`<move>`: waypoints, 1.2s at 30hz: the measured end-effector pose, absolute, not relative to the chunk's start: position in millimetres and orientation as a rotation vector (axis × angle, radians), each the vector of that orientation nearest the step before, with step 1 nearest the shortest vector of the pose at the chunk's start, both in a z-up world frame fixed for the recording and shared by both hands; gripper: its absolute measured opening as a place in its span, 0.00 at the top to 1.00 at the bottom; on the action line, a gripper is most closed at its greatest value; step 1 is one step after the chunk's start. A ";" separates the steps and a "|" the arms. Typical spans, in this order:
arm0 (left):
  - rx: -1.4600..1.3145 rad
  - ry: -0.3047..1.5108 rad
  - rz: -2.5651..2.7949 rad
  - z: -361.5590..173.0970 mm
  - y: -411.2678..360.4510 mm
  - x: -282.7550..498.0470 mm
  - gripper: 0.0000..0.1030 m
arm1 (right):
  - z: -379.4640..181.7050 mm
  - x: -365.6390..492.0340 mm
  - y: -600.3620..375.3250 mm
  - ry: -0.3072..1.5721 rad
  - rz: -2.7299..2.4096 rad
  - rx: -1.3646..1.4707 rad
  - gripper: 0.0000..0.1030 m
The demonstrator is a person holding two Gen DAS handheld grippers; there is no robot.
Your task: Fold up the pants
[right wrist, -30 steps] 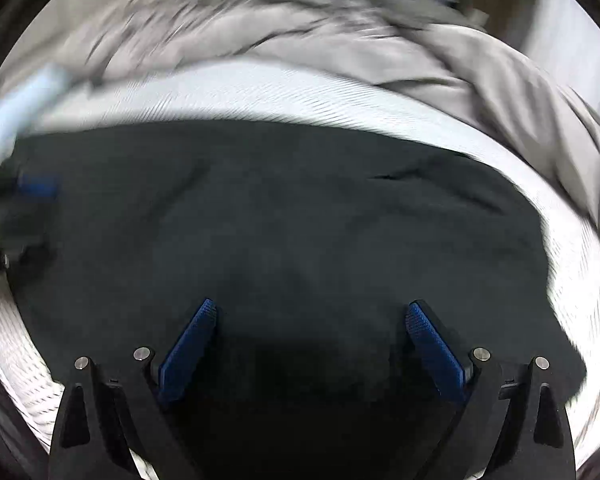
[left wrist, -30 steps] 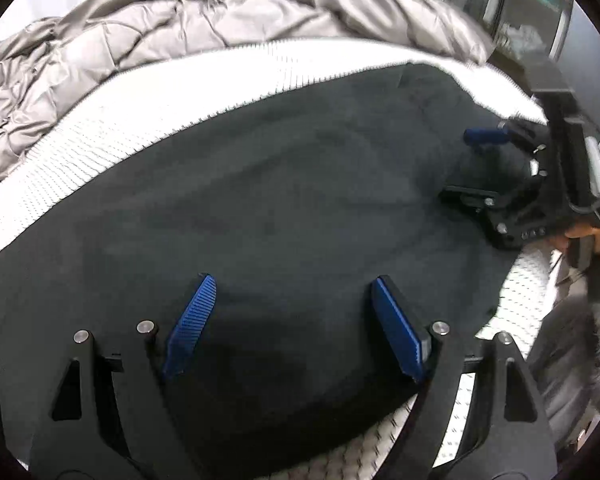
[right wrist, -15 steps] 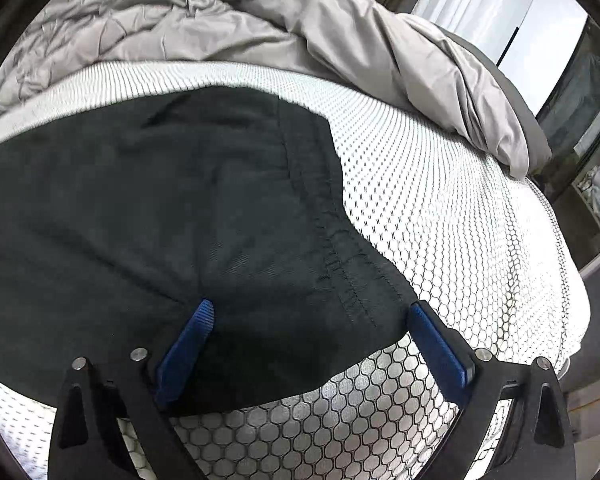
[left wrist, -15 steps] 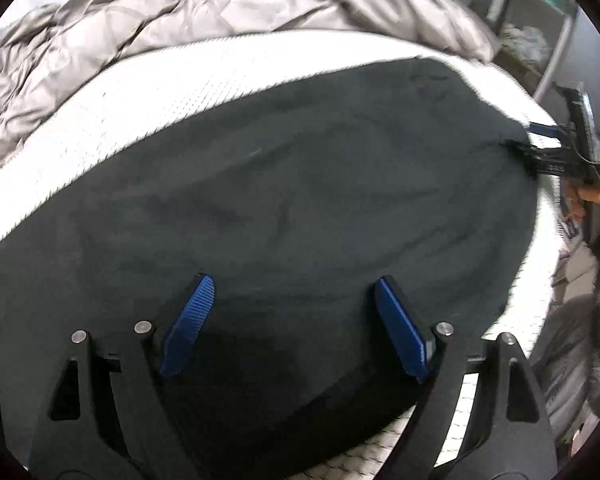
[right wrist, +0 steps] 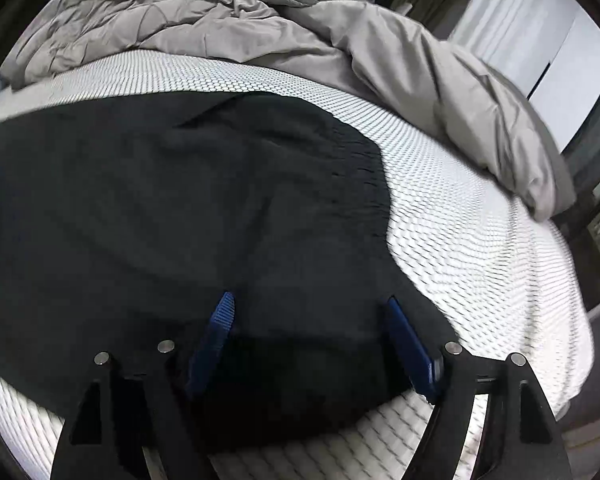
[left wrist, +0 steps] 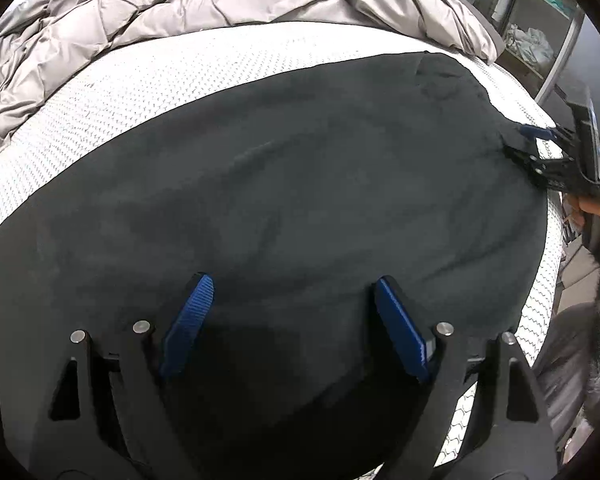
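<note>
Black pants [left wrist: 284, 184] lie spread flat across the white mesh mattress [left wrist: 148, 92], with the grey duvet [left wrist: 148, 12] bunched up beyond them. The left gripper [left wrist: 292, 300] hovers low over the near edge, jaws wide, nothing between them. At the far end the right gripper [right wrist: 310, 312] is spread wide too, straddling the waistband edge

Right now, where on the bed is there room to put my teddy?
A bare strip of mattress lies between the pants and the duvet, widest on the right. A thinner strip runs along the pants' far edge. The middle is all pants, with both grippers open over them.
</note>
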State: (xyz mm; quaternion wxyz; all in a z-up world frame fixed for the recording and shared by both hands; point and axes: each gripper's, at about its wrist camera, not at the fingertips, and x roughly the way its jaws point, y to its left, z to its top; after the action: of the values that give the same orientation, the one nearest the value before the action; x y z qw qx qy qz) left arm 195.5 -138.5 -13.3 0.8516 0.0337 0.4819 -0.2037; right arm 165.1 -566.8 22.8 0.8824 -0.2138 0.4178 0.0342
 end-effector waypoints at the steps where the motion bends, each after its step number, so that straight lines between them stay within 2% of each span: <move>1: 0.066 1.012 -0.425 -12.0 -137.3 195.2 0.21 | 24.2 158.6 -572.5 0.877 0.070 -0.443 0.24; 8: 0.013 0.912 -0.410 18.0 -141.0 207.7 0.22 | 53.2 173.2 -583.7 0.819 0.112 -0.218 0.24; 13: 0.031 1.000 -0.331 -6.5 -138.1 230.6 0.22 | 30.8 221.7 -563.5 0.888 0.044 -0.252 0.41; 17: 0.040 1.002 -0.330 -8.0 -127.6 225.2 0.22 | 25.9 220.3 -560.6 0.904 0.011 -0.346 0.41; 19: 0.039 0.999 -0.329 -8.1 -126.2 222.1 0.22 | 29.2 213.5 -569.8 0.936 0.019 -0.317 0.32; 21: 0.045 0.999 -0.327 -8.7 -125.6 220.1 0.22 | 28.4 207.0 -574.2 0.954 0.015 -0.321 0.29; 30: 0.022 0.931 -0.319 11.7 -125.6 226.2 0.22 | 58.1 187.5 -546.9 0.820 0.111 -0.275 0.29; 36: 0.004 0.973 -0.346 8.5 -129.4 285.1 0.22 | 44.3 231.2 -513.2 0.835 0.189 -0.221 0.31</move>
State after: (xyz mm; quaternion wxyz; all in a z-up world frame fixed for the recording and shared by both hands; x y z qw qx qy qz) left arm 285.1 -129.4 8.5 0.8696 0.0019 0.4652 -0.1655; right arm 231.2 -513.2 44.3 0.9038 -0.1069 0.4042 0.0913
